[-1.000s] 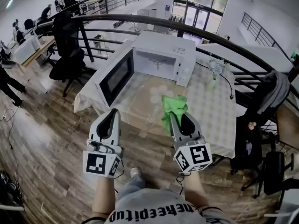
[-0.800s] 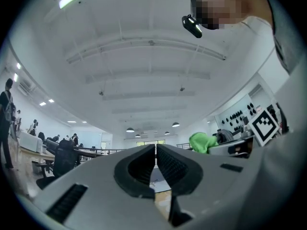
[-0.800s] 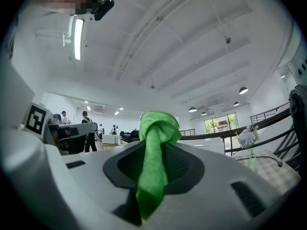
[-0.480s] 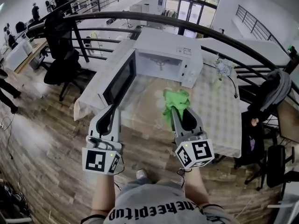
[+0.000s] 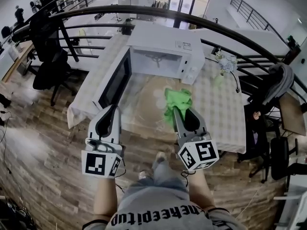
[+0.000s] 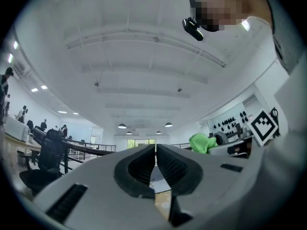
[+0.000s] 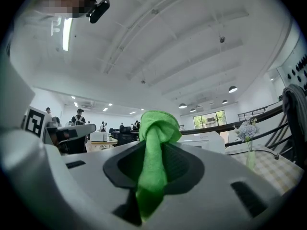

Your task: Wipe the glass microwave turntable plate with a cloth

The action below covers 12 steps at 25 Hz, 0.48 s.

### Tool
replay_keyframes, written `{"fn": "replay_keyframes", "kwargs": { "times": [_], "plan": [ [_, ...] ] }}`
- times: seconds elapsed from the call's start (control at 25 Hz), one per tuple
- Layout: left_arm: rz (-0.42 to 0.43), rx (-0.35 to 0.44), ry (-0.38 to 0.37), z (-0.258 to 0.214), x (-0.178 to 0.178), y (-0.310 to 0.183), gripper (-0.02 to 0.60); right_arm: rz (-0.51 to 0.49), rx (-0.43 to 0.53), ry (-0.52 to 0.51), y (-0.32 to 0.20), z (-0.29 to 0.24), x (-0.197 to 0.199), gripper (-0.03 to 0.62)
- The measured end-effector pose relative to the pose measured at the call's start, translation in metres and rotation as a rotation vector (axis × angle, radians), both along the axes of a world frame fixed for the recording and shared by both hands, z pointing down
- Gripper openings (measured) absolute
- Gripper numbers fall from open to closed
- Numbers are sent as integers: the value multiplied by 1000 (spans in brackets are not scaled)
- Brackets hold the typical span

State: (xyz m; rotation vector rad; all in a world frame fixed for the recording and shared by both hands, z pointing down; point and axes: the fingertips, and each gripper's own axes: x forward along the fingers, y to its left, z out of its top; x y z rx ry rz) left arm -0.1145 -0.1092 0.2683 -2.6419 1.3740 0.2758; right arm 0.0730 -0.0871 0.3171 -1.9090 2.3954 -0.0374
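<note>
1 green cloth (image 5: pixel 176 101), bunched, pinched in the right gripper (image 5: pixel 175 111) jaws, its top sticking out past the tips, over the table's (image 5: pixel 221 115) near half. Glass plate: can't pick it out on the tablecloth, too faint. Left gripper (image 5: pixel 113 108): jaws pressed together, nothing between them, at the table's near edge. 1 white microwave (image 5: pixel 165 46) behind, door (image 5: pixel 118 79) swung open to the left. 1 flower vase (image 5: pixel 222 67) to its right. Person's forearms are cut off at the frame's bottom.

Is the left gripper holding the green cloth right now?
No, the green cloth is pinched in the right gripper, while the left gripper has its jaws together on nothing.
</note>
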Motion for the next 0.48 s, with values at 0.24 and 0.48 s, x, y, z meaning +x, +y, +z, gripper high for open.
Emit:
{"fn": "replay_keyframes", "kwargs": {
  "times": [0.24,0.48],
  "plan": [
    [2,-20,4,10,4,-26,12,-16,-35,-2,-32,10,0,100],
    [-17,-14,7,10,9,-56,12,-61,-52,2,-72,17,-4,100]
  ]
}}
